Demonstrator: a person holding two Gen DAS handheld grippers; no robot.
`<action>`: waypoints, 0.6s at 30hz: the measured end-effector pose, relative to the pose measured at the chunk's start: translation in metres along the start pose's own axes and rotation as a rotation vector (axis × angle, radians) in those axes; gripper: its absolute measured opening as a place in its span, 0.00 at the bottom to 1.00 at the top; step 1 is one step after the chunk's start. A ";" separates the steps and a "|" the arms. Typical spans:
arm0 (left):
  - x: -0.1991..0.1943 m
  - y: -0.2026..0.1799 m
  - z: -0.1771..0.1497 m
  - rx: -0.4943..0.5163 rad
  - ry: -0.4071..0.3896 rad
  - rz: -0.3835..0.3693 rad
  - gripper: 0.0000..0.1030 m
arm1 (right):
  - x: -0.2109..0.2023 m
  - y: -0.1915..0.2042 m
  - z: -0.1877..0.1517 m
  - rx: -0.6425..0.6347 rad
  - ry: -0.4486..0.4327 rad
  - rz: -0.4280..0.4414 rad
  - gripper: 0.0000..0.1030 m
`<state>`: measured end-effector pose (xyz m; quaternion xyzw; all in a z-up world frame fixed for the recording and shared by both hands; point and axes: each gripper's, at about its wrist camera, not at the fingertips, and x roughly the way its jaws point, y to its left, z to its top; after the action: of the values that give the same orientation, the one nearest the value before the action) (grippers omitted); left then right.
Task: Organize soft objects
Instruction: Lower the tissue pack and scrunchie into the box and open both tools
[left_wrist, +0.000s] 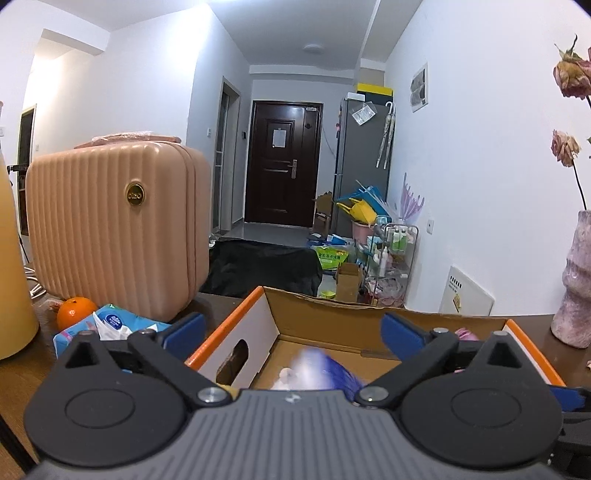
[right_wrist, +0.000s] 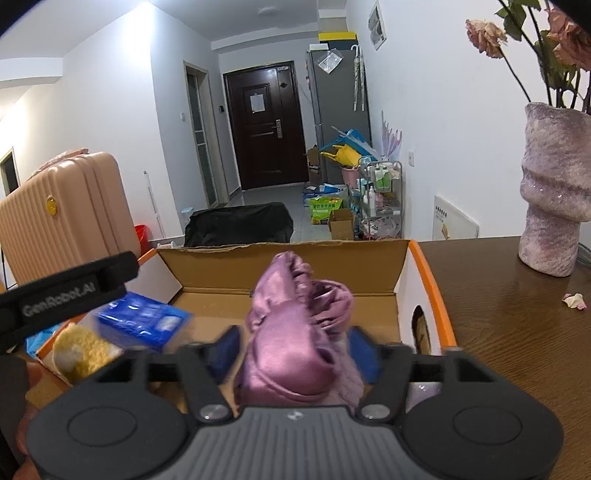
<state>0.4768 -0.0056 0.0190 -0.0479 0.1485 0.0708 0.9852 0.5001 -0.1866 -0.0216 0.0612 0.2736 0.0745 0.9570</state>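
An open cardboard box (left_wrist: 236, 332) with orange rims sits on the brown table. My left gripper (left_wrist: 293, 334) hangs over it, open wide with nothing between its blue pads. Below it a blurred blue tissue pack (left_wrist: 325, 373) is inside the box. In the right wrist view that blue tissue pack (right_wrist: 142, 321) lies beside a yellow fluffy thing (right_wrist: 83, 350). My right gripper (right_wrist: 295, 354) is over the box (right_wrist: 424, 280), open, and a crumpled purple satin cloth (right_wrist: 295, 317) stands loose between its fingers. One finger of the left gripper (right_wrist: 70, 288) reaches in from the left.
A second tissue pack (left_wrist: 114, 325) and an orange (left_wrist: 75, 312) lie left of the box, in front of a pink suitcase (left_wrist: 118, 229). A pink vase (right_wrist: 554, 192) with dried roses stands at the right, with a fallen petal (right_wrist: 574, 300) near it.
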 end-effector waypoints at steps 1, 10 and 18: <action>0.001 0.001 0.000 -0.006 0.003 0.000 1.00 | -0.001 0.000 0.000 0.001 -0.005 -0.005 0.88; 0.002 0.005 0.002 -0.020 0.012 0.006 1.00 | -0.002 -0.004 0.001 0.006 -0.009 -0.001 0.89; -0.005 0.011 0.006 -0.052 0.021 -0.008 1.00 | -0.012 -0.003 0.002 0.009 -0.035 0.008 1.00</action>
<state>0.4721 0.0057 0.0250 -0.0748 0.1569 0.0701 0.9823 0.4911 -0.1923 -0.0143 0.0679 0.2568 0.0759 0.9611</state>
